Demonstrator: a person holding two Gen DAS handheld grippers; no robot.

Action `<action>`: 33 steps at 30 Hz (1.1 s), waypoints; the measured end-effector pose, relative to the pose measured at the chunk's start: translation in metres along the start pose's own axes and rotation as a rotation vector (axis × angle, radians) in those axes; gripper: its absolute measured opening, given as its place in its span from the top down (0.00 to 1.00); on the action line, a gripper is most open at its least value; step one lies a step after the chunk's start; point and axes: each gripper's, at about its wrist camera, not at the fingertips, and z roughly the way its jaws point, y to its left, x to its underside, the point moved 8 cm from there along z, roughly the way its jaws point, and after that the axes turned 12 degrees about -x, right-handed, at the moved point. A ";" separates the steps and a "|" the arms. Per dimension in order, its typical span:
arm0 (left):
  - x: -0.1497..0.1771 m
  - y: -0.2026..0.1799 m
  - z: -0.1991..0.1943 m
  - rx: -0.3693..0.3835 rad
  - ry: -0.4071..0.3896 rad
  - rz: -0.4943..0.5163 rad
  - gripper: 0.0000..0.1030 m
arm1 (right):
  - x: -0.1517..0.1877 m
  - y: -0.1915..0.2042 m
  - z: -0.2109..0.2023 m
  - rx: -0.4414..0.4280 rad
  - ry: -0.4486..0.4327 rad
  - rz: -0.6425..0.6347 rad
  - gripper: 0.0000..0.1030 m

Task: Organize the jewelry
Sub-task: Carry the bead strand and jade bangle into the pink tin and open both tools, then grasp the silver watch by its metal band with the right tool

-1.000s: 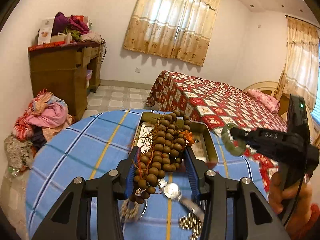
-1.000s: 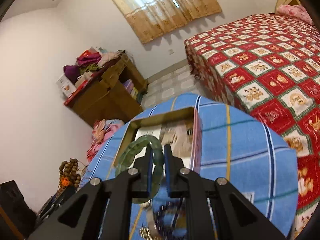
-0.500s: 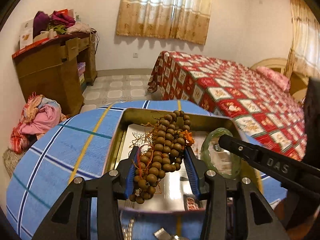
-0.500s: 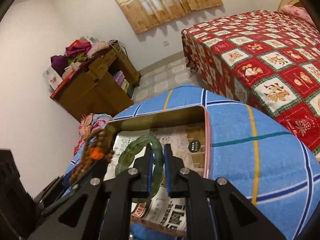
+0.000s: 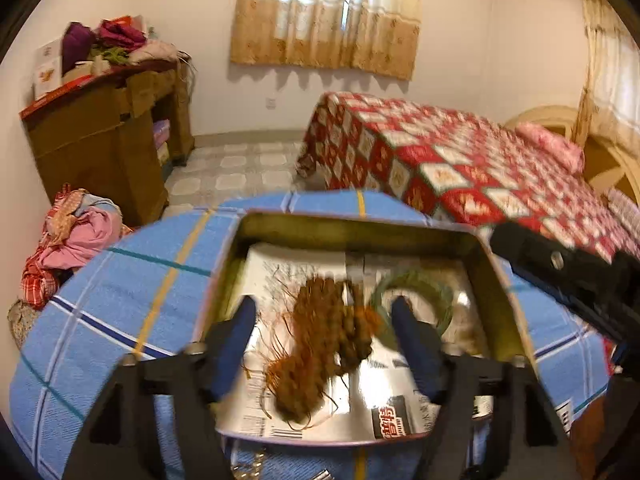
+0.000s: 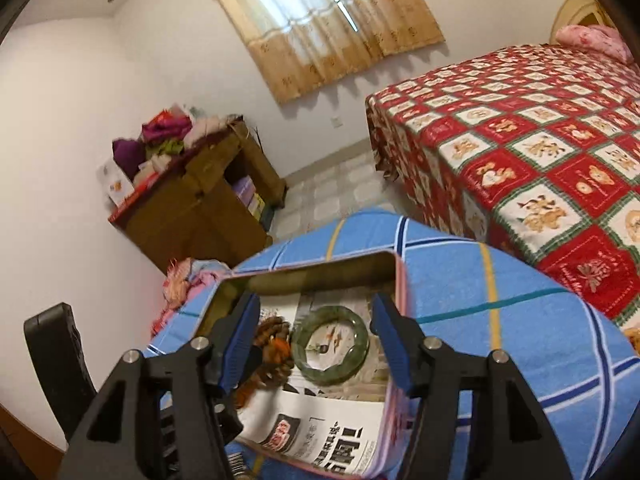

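Observation:
A metal tin (image 5: 360, 226) lined with newspaper sits on the blue plaid table; it also shows in the right wrist view (image 6: 400, 280). A brown wooden bead string (image 5: 320, 340) with an orange tassel lies in the tin, blurred. A green jade bangle (image 6: 330, 344) lies flat beside it; it also shows in the left wrist view (image 5: 416, 286). My left gripper (image 5: 322, 344) is open above the beads. My right gripper (image 6: 316, 338) is open above the bangle. The beads show in the right wrist view (image 6: 272, 348).
The blue plaid cloth (image 6: 500, 288) covers the round table. Loose chains lie at its near edge (image 5: 248, 468). A bed with a red quilt (image 5: 460, 152) stands behind. A wooden desk (image 5: 100, 136) with piled clothes stands at the left wall.
Both grippers have opened. The bead string has dropped from the left gripper into the tin. The bangle has dropped from the right gripper and lies flat in the tin.

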 end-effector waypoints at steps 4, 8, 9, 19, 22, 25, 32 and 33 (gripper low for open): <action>-0.007 0.016 -0.031 -0.031 -0.040 -0.025 0.27 | 0.006 0.007 -0.025 0.008 -0.001 -0.001 0.40; 0.008 0.048 -0.068 -0.090 -0.058 -0.063 0.27 | 0.026 0.018 -0.044 -0.004 0.033 -0.030 0.45; 0.015 0.054 -0.074 -0.114 -0.059 -0.066 0.27 | 0.034 0.022 -0.047 -0.006 0.054 -0.044 0.46; 0.117 0.109 -0.121 -0.217 0.058 -0.181 0.27 | 0.119 0.034 -0.067 -0.036 0.241 -0.073 0.56; 0.137 0.111 -0.123 -0.220 0.095 -0.193 0.27 | 0.139 0.038 -0.069 -0.050 0.296 -0.076 0.62; 0.148 0.111 -0.125 -0.207 0.113 -0.202 0.27 | 0.152 0.047 -0.072 -0.058 0.321 -0.097 0.62; 0.153 0.111 -0.133 -0.173 0.110 -0.225 0.27 | 0.146 0.065 -0.049 -0.082 0.356 -0.156 0.62; 0.153 0.112 -0.135 -0.170 0.104 -0.225 0.27 | 0.145 0.066 -0.043 -0.083 0.362 -0.156 0.62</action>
